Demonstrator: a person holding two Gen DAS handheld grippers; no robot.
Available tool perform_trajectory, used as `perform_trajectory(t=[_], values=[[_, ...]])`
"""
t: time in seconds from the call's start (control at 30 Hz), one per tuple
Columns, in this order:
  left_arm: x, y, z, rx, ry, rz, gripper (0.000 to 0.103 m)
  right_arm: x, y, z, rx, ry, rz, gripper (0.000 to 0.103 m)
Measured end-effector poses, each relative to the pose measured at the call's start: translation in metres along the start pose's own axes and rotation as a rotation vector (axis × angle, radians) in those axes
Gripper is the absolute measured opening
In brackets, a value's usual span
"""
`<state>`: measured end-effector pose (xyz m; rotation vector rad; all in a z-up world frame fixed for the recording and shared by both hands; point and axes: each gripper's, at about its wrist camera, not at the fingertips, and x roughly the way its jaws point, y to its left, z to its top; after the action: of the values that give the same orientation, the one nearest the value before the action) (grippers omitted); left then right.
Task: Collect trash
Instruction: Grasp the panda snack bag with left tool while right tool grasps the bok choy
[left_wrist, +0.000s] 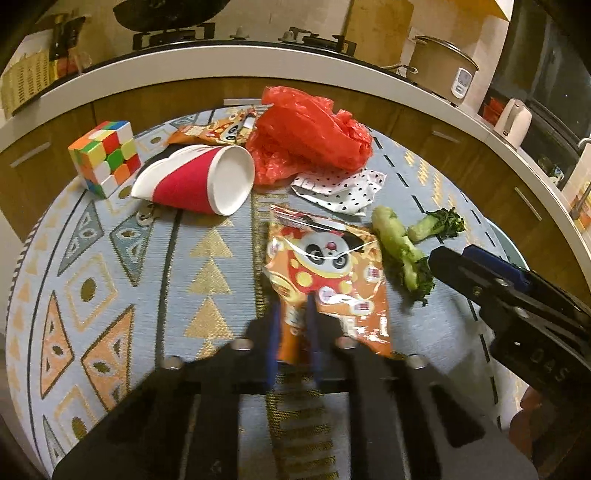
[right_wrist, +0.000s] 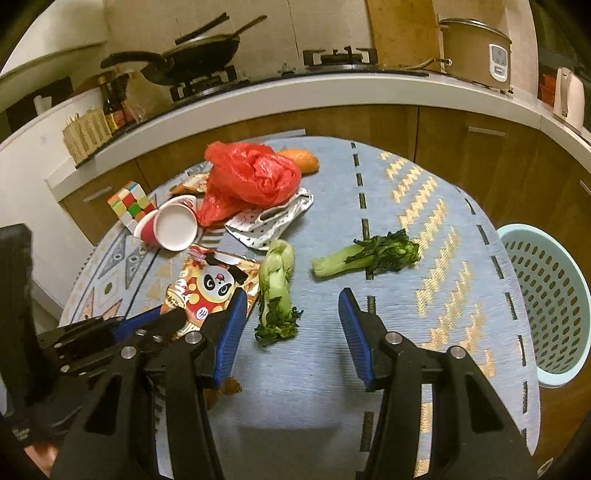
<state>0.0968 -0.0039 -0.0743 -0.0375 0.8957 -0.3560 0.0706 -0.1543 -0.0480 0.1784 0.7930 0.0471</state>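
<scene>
My left gripper (left_wrist: 291, 325) is shut on the near end of an orange panda snack wrapper (left_wrist: 325, 266), also seen in the right wrist view (right_wrist: 207, 284). My right gripper (right_wrist: 291, 317) is open and empty, hovering over a bok choy piece (right_wrist: 275, 291). A second bok choy piece (right_wrist: 365, 254) lies to the right. A red plastic bag (left_wrist: 306, 136), a red paper cup (left_wrist: 199, 177) on its side, a spotted wrapper (left_wrist: 340, 188) and another snack wrapper (left_wrist: 210, 131) lie further back. The right gripper shows in the left wrist view (left_wrist: 454, 258).
A Rubik's cube (left_wrist: 107, 155) sits at the table's left rear. A pale blue perforated basket (right_wrist: 546, 295) stands beside the table on the right. An orange object (right_wrist: 303, 158) lies behind the red bag. A kitchen counter with stove, wok and rice cooker runs behind.
</scene>
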Motion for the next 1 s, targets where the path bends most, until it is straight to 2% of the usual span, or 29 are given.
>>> perform_trajectory(t=[0.1,0.53,0.63,0.7,1.0], values=[[-0.006,0.007,0.0,-0.031,-0.015,-0.031,0.003,0.007,0.002,0.0,-0.005,0.026,-0.01,0.048],[-0.037,0.026,0.003,-0.087,-0.092,-0.049,0.0,0.037,0.018,0.005,-0.051,0.121,-0.023,0.047],[-0.038,0.03,0.004,-0.094,-0.098,-0.046,0.0,0.041,0.022,0.006,-0.071,0.13,-0.042,0.036],[-0.039,0.031,0.005,-0.098,-0.099,-0.05,0.0,0.041,0.023,0.005,-0.077,0.13,-0.027,0.018],[-0.057,0.023,0.008,-0.091,-0.157,-0.084,0.0,0.015,0.013,0.007,-0.049,0.066,-0.006,0.016]])
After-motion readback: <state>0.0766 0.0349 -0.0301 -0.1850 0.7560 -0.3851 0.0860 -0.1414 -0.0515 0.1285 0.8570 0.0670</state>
